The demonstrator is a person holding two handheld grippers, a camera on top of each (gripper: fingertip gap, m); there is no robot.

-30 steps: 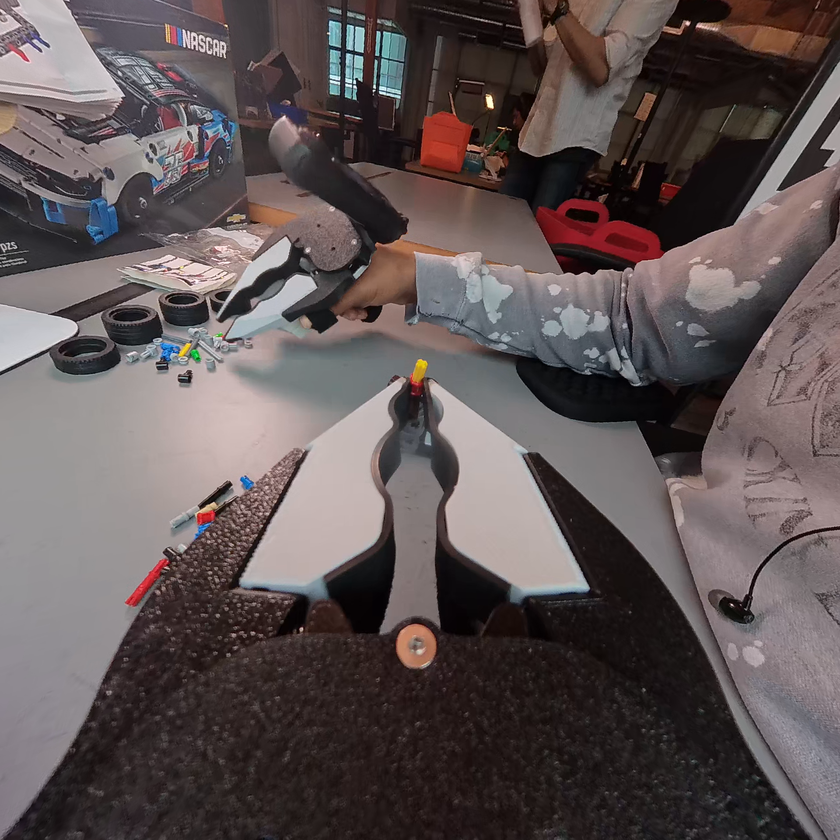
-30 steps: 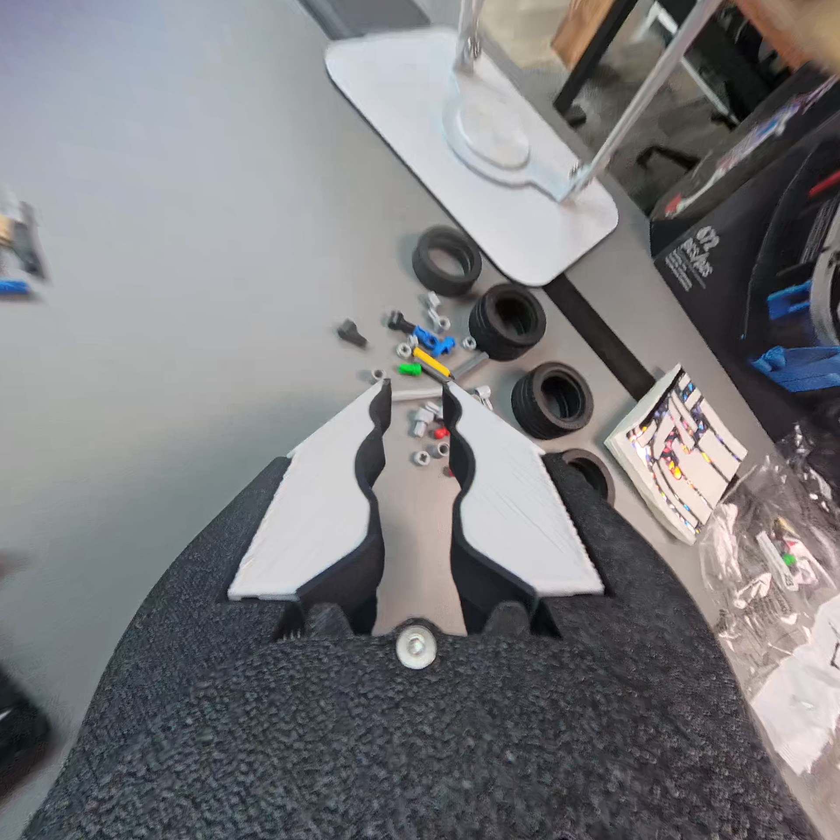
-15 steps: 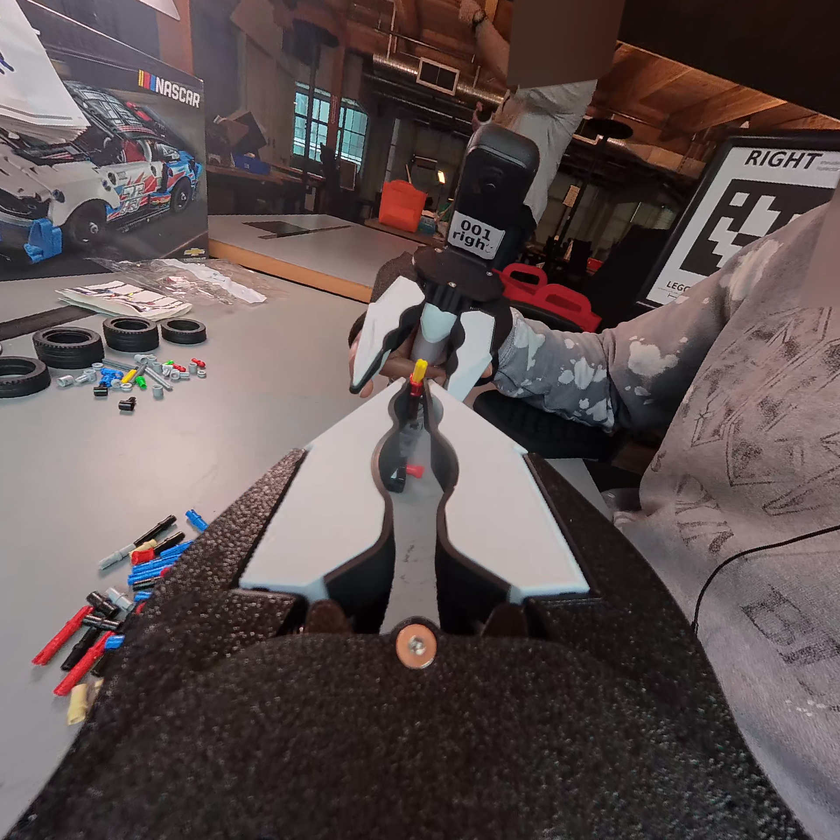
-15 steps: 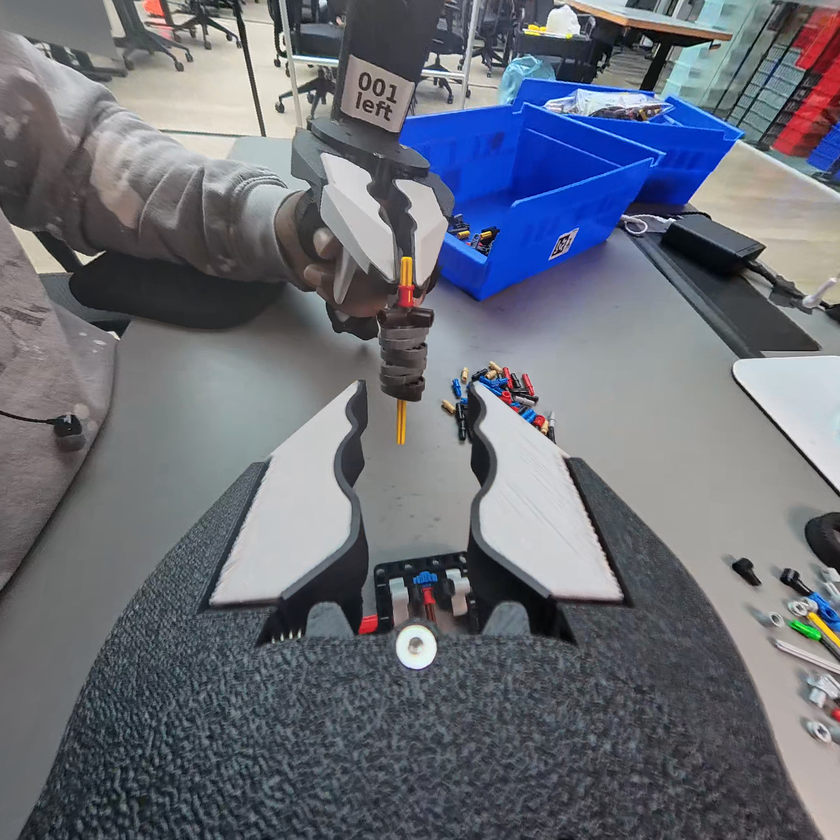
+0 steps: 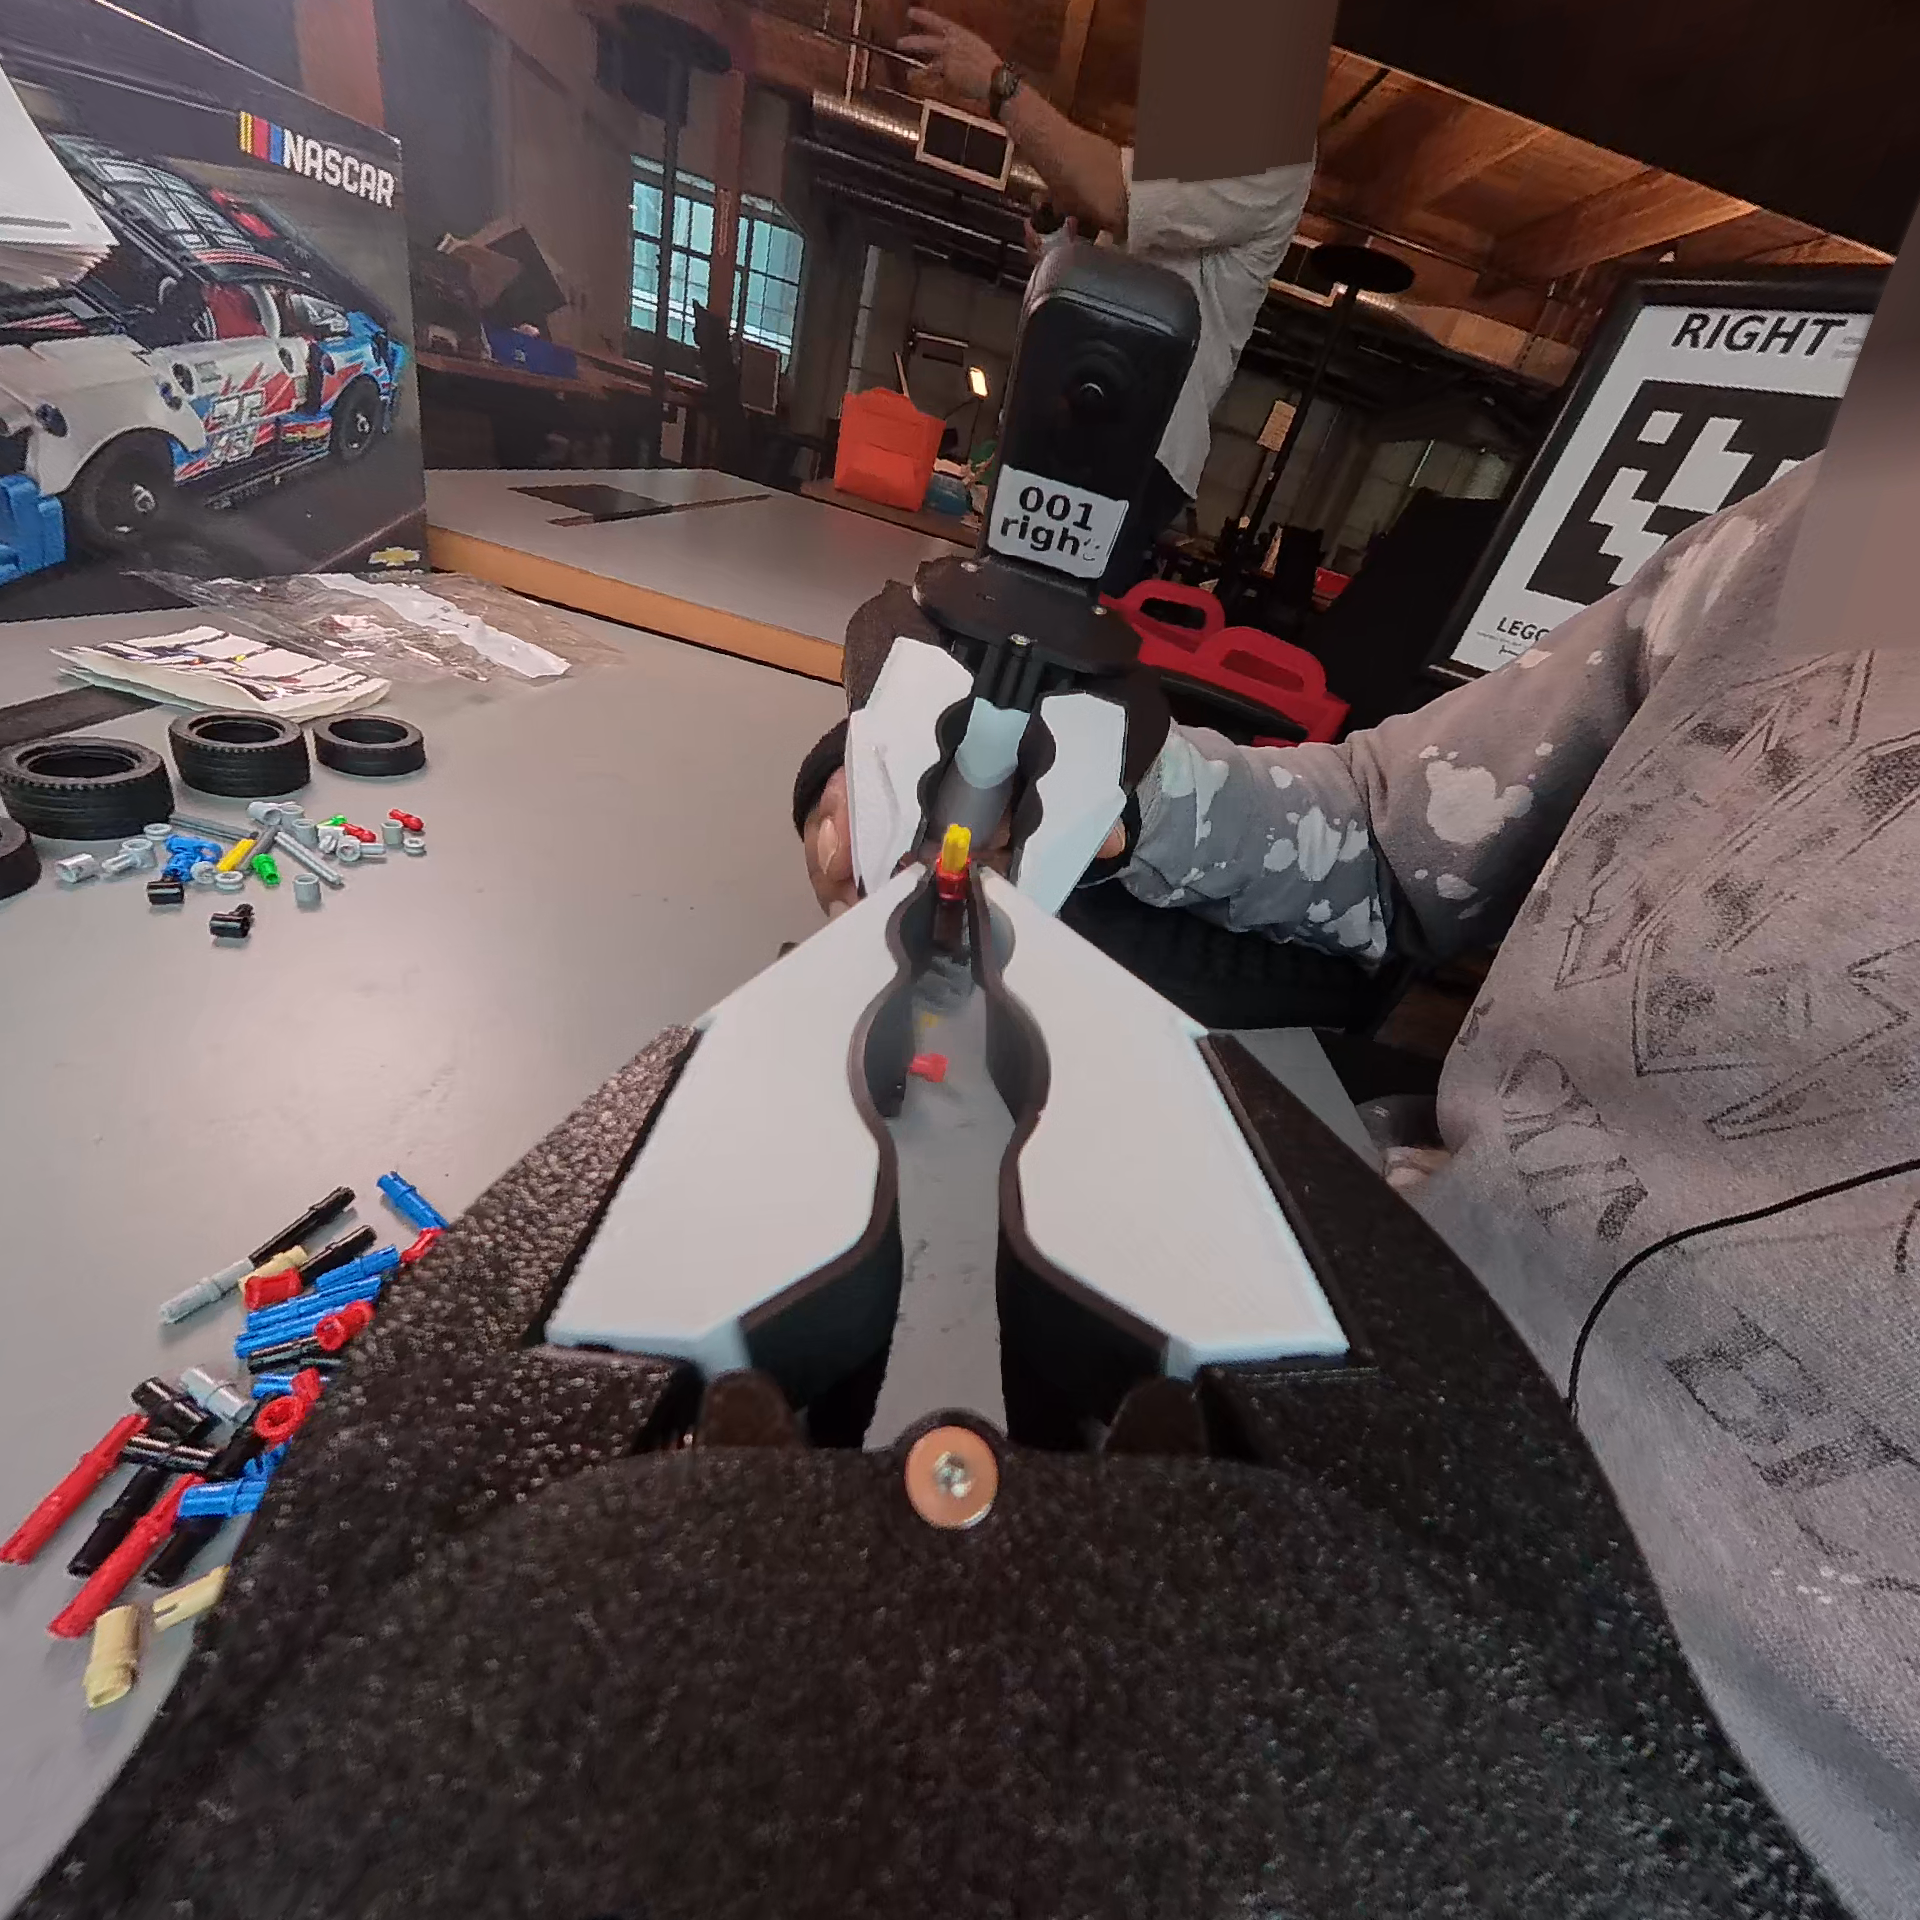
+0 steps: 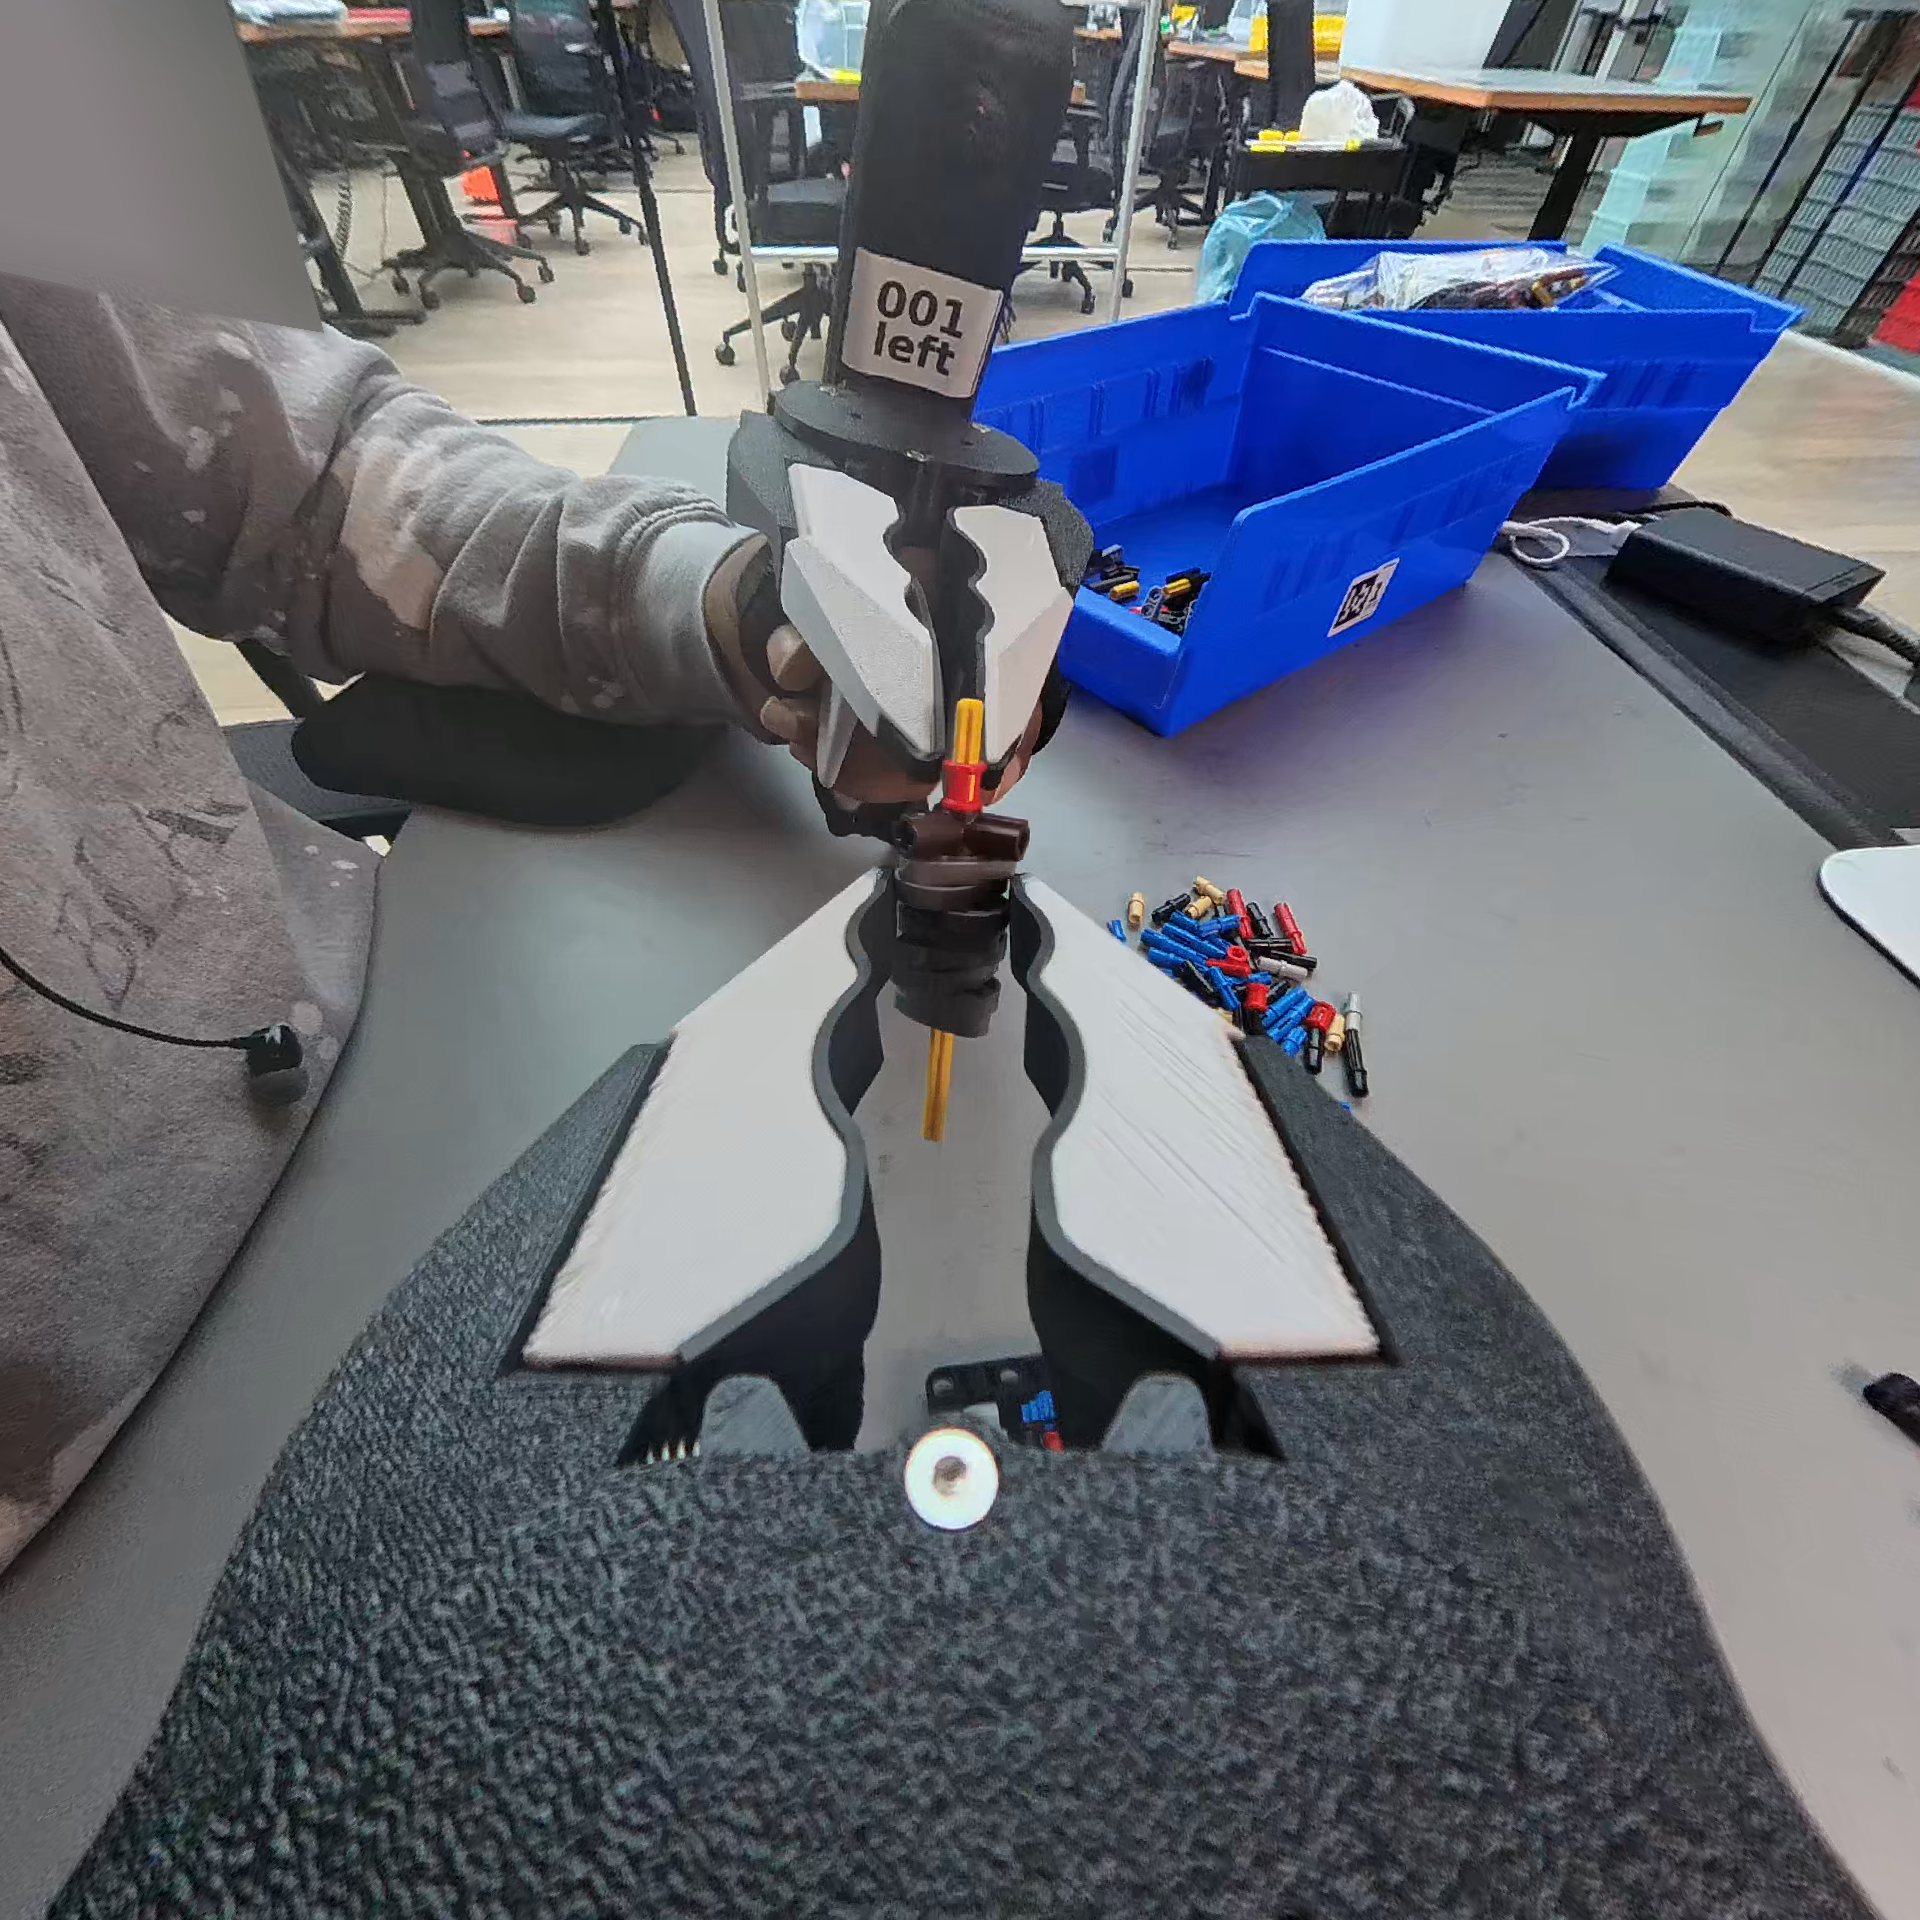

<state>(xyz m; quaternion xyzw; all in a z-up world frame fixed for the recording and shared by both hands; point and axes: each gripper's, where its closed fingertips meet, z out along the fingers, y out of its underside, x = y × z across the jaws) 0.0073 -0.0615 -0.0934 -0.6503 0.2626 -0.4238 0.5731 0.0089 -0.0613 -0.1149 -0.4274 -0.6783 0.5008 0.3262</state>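
yellow axle [image 6: 964, 732] pinched by the white-labelled left gripper [image 6: 961, 764], its dark stack [image 6: 951, 940] between the right gripper's [image 6: 948, 894] spread jaws.

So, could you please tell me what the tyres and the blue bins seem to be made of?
Tyres: probably rubber; matt black with moulded tread, no shine. Blue bins: apparently rigid moulded plastic; smooth, slightly glossy walls with ribs.

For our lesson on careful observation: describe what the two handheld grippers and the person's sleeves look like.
Each gripper, left and right, has two pale grey wedge-shaped fingers with wavy black inner edges, a rough black textured body, a black camera on top and a white label. The sleeves are grey with pale bleach-like splotches.
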